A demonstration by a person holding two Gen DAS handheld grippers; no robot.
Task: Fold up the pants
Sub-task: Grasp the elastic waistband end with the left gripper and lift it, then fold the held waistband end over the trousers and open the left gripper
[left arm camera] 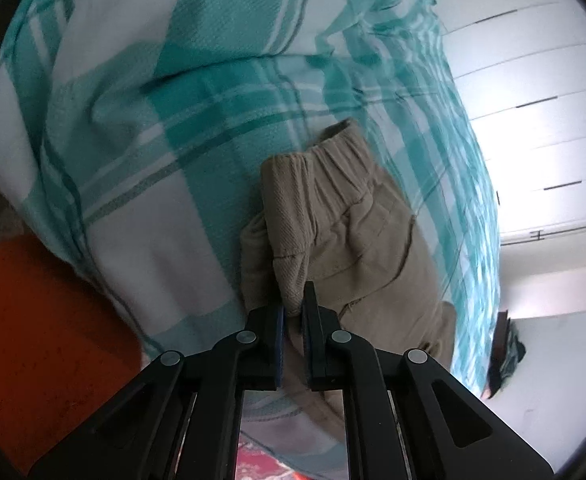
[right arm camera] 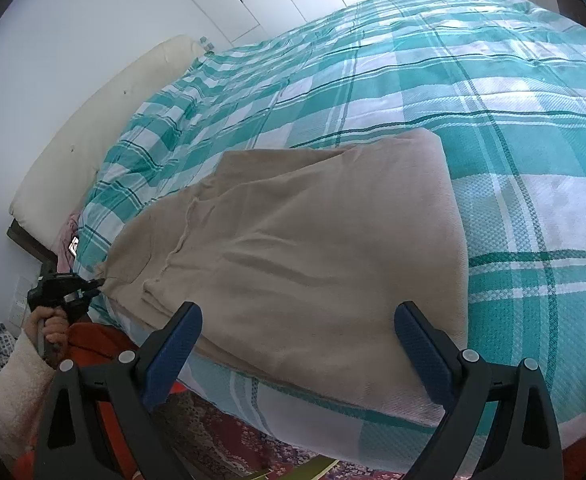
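Pants [right arm camera: 313, 248] are lying folded on the plaid bedspread [right arm camera: 513, 120] near its edge. Left gripper [left arm camera: 293, 308] is pinching the pants' corner beside the waistband; right gripper [right arm camera: 297, 332] is hovering with jaws spread, holding nothing

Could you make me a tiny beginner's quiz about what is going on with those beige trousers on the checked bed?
1. True or false: the left hand-held gripper is shut on the pants.
2. Which end of the pants does the left one pinch? A) the waistband end B) the leg end
3. Fill in: the right hand-held gripper has its jaws ____, with nothing pressed between the pads.

Key
1. True: beige cloth is squeezed between its closed pads.
2. A: the gathered elastic waistband lies just beyond its fingertips.
3. Open: it hangs over the near edge of the pants, which lie flat on the teal plaid bedspread.
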